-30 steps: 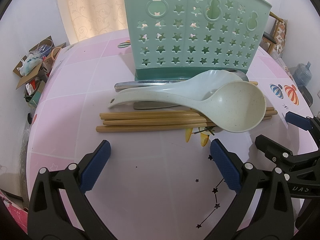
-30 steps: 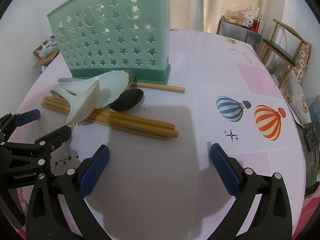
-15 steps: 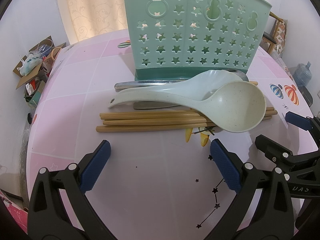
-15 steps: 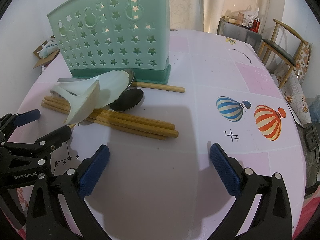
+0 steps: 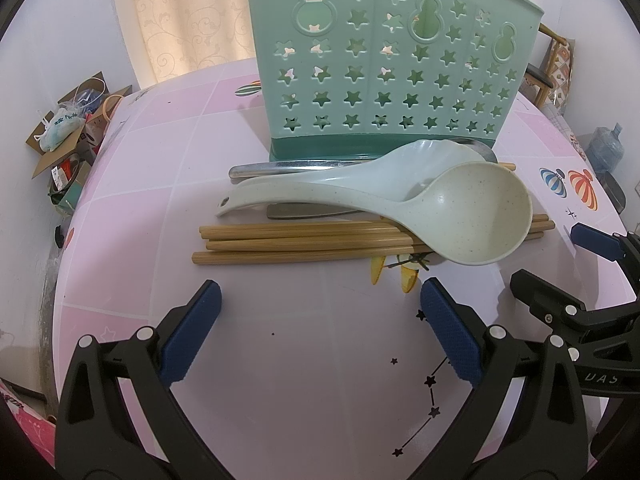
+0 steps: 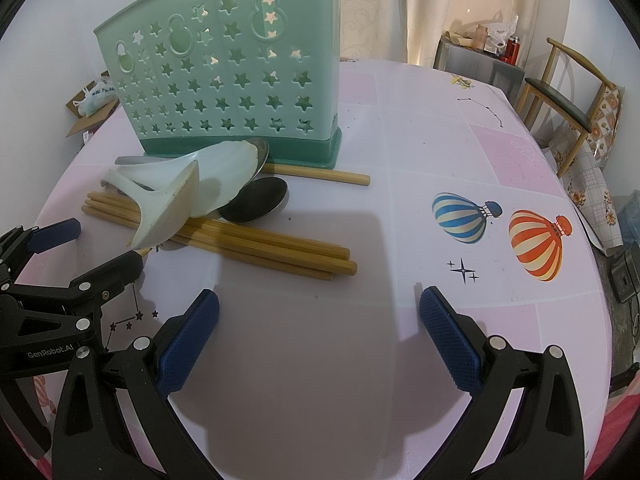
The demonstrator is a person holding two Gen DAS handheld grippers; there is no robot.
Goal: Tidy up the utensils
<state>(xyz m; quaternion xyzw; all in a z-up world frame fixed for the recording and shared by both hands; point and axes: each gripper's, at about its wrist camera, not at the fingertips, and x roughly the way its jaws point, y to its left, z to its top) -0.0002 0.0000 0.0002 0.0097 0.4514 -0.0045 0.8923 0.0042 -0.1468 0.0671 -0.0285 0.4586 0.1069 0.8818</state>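
Observation:
A green utensil holder (image 5: 384, 68) with star cut-outs stands on the pink table; it also shows in the right wrist view (image 6: 224, 84). In front of it lies a pile: a cream ladle (image 5: 472, 216), a pale rice spoon (image 5: 404, 168), metal spoons (image 6: 256, 202) and several wooden chopsticks (image 5: 296, 246), which also show in the right wrist view (image 6: 272, 244). One chopstick (image 6: 320, 174) lies against the holder's base. My left gripper (image 5: 320, 324) is open and empty just short of the chopsticks. My right gripper (image 6: 320, 324) is open and empty to the right of the pile.
The round table (image 6: 440, 140) has balloon pictures (image 6: 500, 232) on its right part. A wooden chair (image 6: 568, 104) stands beyond the right edge. Cardboard boxes with clutter (image 5: 68, 128) lie on the floor at the left. A water jug (image 5: 606, 150) stands far right.

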